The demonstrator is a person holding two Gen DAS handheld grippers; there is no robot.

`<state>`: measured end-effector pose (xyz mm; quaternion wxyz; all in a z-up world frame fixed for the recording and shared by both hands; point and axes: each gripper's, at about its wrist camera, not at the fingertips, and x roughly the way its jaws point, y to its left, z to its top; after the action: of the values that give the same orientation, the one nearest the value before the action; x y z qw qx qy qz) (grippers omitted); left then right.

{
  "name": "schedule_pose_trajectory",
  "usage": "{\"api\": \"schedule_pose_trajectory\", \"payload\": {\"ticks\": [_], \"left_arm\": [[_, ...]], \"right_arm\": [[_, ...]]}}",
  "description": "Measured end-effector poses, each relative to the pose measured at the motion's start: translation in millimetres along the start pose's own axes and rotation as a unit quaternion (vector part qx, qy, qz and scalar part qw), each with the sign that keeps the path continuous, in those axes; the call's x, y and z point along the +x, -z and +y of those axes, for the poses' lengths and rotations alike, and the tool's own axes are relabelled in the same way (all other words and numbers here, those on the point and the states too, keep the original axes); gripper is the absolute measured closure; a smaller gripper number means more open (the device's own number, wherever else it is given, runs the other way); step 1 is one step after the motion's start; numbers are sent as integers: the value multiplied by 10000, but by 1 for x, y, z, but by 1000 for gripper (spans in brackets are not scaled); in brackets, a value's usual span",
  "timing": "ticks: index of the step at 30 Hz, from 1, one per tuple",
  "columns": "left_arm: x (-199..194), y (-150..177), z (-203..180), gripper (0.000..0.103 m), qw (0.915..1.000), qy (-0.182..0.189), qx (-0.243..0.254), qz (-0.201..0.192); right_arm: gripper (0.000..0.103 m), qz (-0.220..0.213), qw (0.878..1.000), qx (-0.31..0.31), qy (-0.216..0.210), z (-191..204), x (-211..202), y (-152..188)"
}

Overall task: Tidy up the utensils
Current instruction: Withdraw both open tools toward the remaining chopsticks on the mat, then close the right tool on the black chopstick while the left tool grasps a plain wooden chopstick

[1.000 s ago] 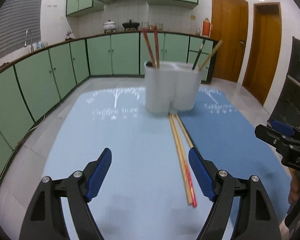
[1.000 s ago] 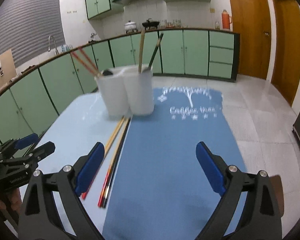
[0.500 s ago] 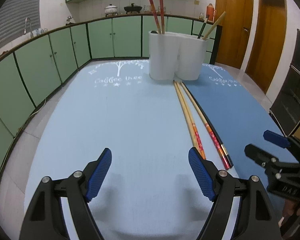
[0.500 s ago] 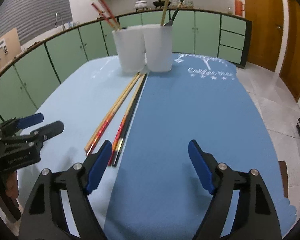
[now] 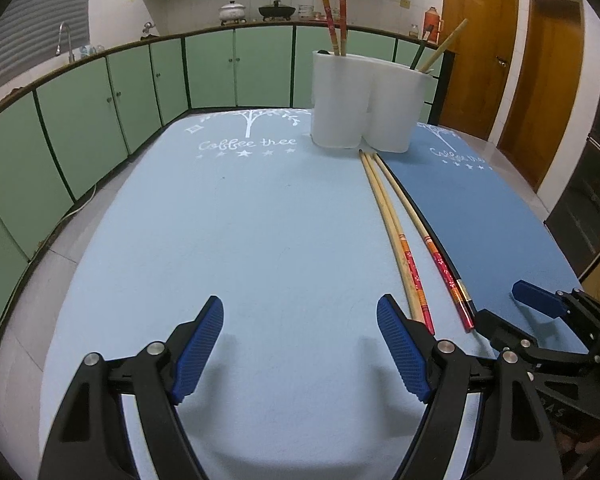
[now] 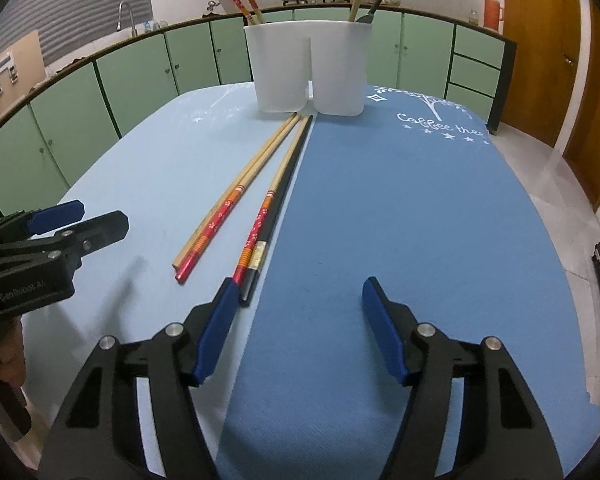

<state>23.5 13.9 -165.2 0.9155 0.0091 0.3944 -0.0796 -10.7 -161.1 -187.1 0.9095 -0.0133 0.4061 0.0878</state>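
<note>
Four chopsticks lie on the bench; with your right gripper closing on nothing, shift it left over the dark stick, while the left gripper stays-free, jaws apart.

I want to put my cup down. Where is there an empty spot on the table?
Free: the light blue mat left of the loose chopsticks, and the dark blue mat to their right. Crowded: the middle seam and the far end by the white plastic utensil holder.

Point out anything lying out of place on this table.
Several loose chopsticks lie flat on the mats in front of the white holder, while others already stand inside it. Nothing looks spilled or broken.
</note>
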Motion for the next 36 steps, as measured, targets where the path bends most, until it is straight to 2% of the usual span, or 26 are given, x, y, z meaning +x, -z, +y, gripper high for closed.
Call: {"api": "schedule_pose_trajectory", "payload": {"ticks": [5, 10, 15, 21, 24, 25, 36], "left_arm": [[0, 0, -2, 25, 10000, 37, 24, 2], [0, -1, -2, 25, 10000, 39, 18, -4], [0, 0, -2, 25, 10000, 43, 16, 2], [-4, 0, -7, 25, 9999, 88, 100, -9], [-4, 1, -9, 25, 9998, 134, 137, 16], [-4, 1, -10, 25, 9997, 163, 158, 37], [5, 7, -28, 25, 9988, 298, 313, 225]], "right_arm": [[44, 49, 9999, -85, 50, 2, 3, -2], [47, 38, 9995, 118, 290, -12, 2, -3], [48, 15, 9998, 165, 73, -15, -1, -2], [69, 19, 10000, 36, 21, -7, 3, -2], [84, 19, 10000, -21, -3, -5, 4, -2], [96, 24, 10000, -29, -13, -4, 4, -2], [97, 3, 9997, 176, 140, -19, -1, 0]]}}
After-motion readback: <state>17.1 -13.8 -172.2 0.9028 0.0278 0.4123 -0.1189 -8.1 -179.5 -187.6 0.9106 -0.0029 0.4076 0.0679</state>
